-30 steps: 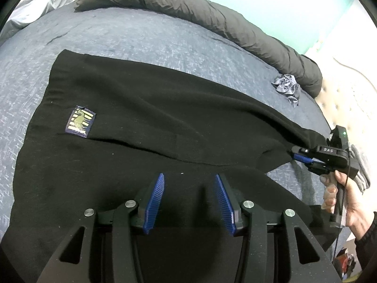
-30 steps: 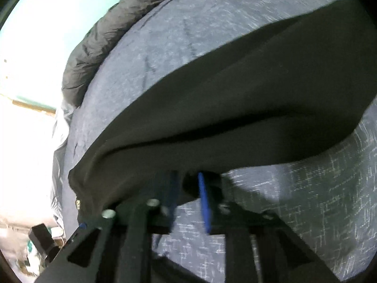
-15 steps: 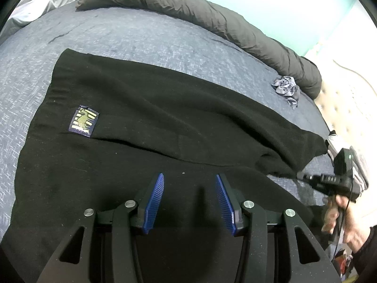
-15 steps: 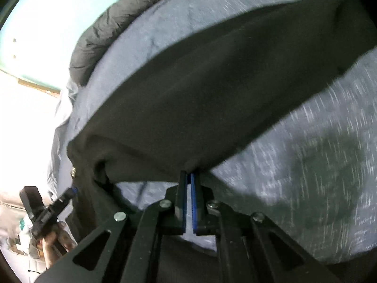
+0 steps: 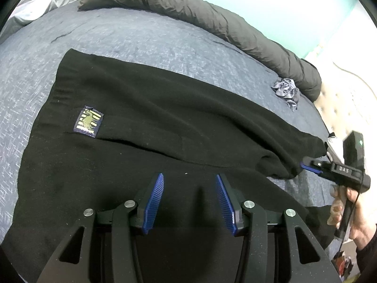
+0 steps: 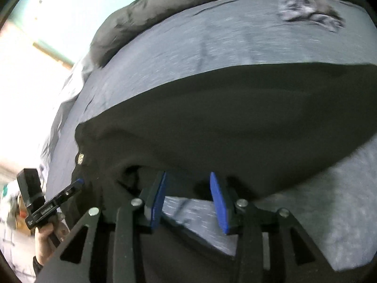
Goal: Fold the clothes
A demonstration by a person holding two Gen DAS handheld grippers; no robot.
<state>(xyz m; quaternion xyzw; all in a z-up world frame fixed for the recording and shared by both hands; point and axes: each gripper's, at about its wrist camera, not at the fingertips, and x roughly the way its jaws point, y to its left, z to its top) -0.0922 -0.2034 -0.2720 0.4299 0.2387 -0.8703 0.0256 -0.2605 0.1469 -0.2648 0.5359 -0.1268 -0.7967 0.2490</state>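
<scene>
A black garment (image 5: 165,122) with a small woven patch (image 5: 89,122) lies spread on the blue-grey bed (image 5: 141,40). One layer is folded over across its middle. My left gripper (image 5: 189,188) hovers open over the near part of the garment, with nothing between its fingers. In the left wrist view my right gripper (image 5: 306,166), held by a hand (image 5: 346,207), points at the garment's right end. In the right wrist view that gripper (image 6: 188,179) stands open just short of the black fabric (image 6: 223,122), with bedsheet showing between its fingers. The left gripper (image 6: 79,181) shows at the far left.
A rolled dark grey duvet (image 5: 235,30) runs along the far side of the bed. A small crumpled grey-blue cloth (image 5: 286,89) lies near the duvet's right end. A pale tufted headboard (image 5: 341,99) stands at the right, and light bedding (image 5: 35,2) lies at the upper left.
My right gripper, shut at the garment's edge half a second ago, now stands open with the fabric lying on the bed. The left gripper has not moved.
</scene>
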